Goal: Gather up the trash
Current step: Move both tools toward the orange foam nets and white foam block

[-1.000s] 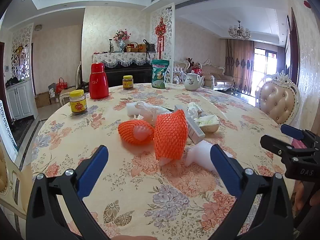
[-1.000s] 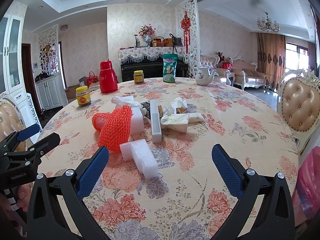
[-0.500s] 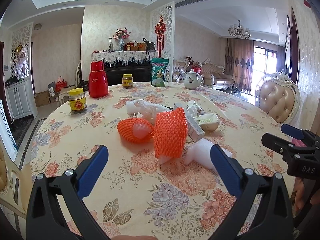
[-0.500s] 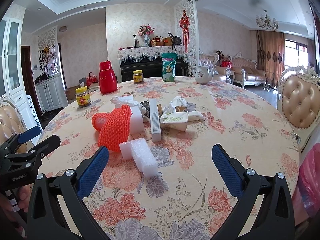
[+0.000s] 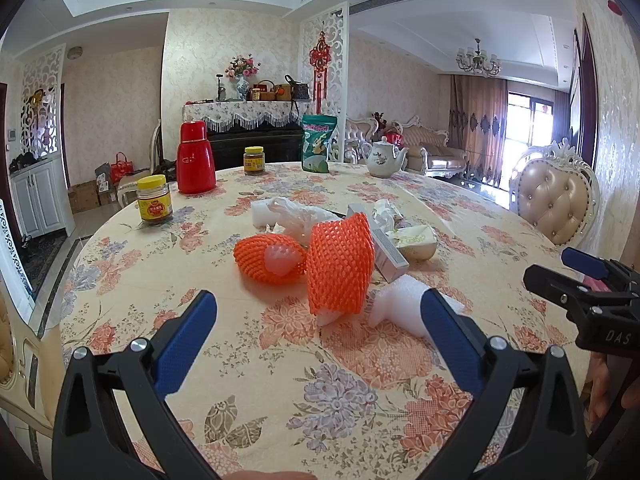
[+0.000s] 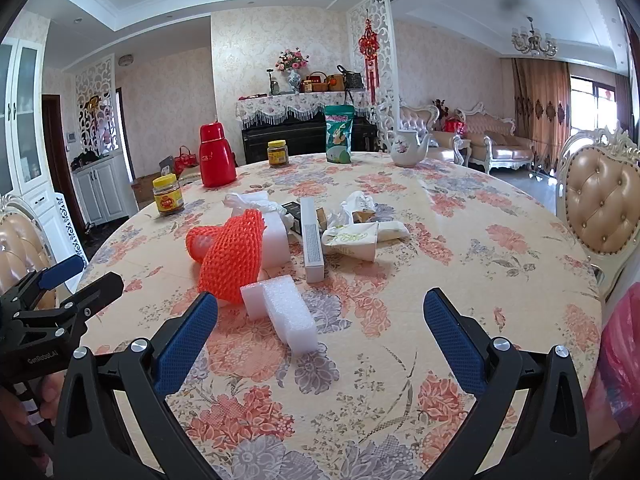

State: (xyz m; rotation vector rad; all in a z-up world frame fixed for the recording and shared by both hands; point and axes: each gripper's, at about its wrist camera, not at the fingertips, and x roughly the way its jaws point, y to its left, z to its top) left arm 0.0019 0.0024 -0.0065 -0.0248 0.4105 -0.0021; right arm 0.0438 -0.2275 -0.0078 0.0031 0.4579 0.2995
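A pile of trash lies mid-table: two orange foam nets (image 5: 340,268) (image 6: 234,258), a white foam block (image 6: 286,314) (image 5: 400,304), a long white box (image 6: 312,238), a crumpled plastic bag (image 5: 296,216) and paper wrappers (image 6: 354,236). My left gripper (image 5: 320,336) is open and empty, just short of the nets. My right gripper (image 6: 320,336) is open and empty, with the foam block between and beyond its fingers. Each gripper shows at the edge of the other's view.
The round table (image 5: 240,360) has a floral cloth. At its far side stand a red thermos (image 5: 195,158), two yellow-lidded jars (image 5: 154,200), a green bag (image 5: 318,148) and a teapot (image 5: 384,158). A padded chair (image 6: 604,204) is right; a red plastic bag (image 6: 624,348) hangs at the right edge.
Both views have shifted only slightly; the grippers stay open and the trash has not moved.
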